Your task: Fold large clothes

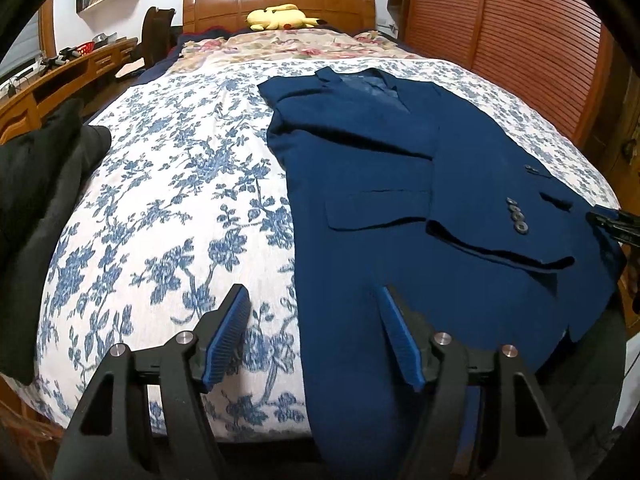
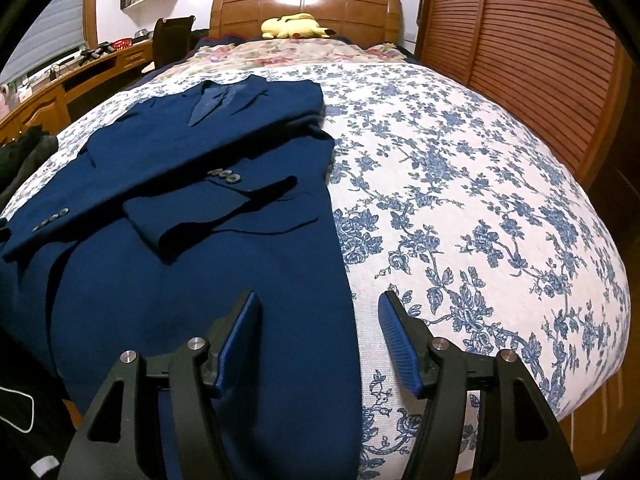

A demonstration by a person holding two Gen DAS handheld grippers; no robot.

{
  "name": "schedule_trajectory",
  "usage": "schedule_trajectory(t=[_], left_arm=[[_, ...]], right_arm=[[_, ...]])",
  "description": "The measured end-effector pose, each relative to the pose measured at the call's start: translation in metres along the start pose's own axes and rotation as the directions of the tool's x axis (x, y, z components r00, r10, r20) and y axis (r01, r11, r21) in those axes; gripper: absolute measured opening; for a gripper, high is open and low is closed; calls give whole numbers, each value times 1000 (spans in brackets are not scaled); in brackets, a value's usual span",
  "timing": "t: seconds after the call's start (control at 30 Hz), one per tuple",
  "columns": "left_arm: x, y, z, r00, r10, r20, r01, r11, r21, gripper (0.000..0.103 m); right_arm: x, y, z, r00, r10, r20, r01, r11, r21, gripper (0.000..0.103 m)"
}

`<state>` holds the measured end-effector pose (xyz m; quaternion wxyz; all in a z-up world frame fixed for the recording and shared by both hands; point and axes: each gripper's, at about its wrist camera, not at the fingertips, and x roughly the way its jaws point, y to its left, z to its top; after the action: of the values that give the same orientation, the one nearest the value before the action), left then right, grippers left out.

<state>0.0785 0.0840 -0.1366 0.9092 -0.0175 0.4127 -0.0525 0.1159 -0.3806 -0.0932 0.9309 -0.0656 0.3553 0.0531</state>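
Note:
A navy suit jacket [image 1: 400, 184] lies flat on the bed, collar toward the headboard, both sleeves folded across its front. It also shows in the right wrist view [image 2: 208, 216]. My left gripper [image 1: 314, 294] is open and empty, above the jacket's lower left edge; one finger is over the bedspread, the other over the cloth. My right gripper [image 2: 319, 300] is open and empty, above the jacket's lower right edge. The right gripper's tip [image 1: 612, 222] shows at the right edge of the left wrist view.
The bed has a blue floral bedspread [image 1: 168, 208], a wooden headboard [image 1: 280, 0] and a yellow plush toy [image 1: 280, 16]. Dark clothes [image 1: 36, 208] lie at the bed's left edge. A wooden desk [image 1: 60, 80] stands left, slatted wardrobe doors [image 2: 520, 60] right.

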Motion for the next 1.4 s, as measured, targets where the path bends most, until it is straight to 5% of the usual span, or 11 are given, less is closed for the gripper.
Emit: schedule_trajectory(t=[0.17, 0.43, 0.57, 0.63, 0.67, 0.83, 1.1, 1.4], left_arm=[[-8, -3, -8, 1000, -25, 5, 25, 1000, 15, 68], [-11, -3, -13, 998, -65, 7, 65, 998, 5, 40], [-11, -3, -12, 996, -91, 2, 91, 996, -6, 24], [-13, -3, -10, 996, -91, 2, 91, 996, -11, 9], [-16, -4, -8, 996, -91, 14, 92, 996, -12, 5], [-44, -16, 13, 991, -92, 100, 90, 996, 26, 4], [-106, -47, 75, 966, -103, 239, 70, 987, 141, 3], [-188, -74, 113, 915, -144, 378, 61, 973, 223, 3]], right_arm=[[2, 1, -1, 1000, 4, -9, -4, 1000, -11, 66], [6, 1, -1, 997, 64, -45, -65, 998, -27, 64], [6, 1, 1, 989, 135, -66, -138, 990, -43, 42], [6, -3, 3, 984, 163, -67, -166, 986, -36, 15], [5, -5, 4, 979, 194, -64, -196, 980, -23, 12], [3, -12, 15, 959, 281, -20, -281, 960, 18, 7], [-49, -24, 60, 920, 349, 181, -360, 933, 30, 6], [-152, -25, 84, 850, 367, 377, -374, 926, -59, 5]])
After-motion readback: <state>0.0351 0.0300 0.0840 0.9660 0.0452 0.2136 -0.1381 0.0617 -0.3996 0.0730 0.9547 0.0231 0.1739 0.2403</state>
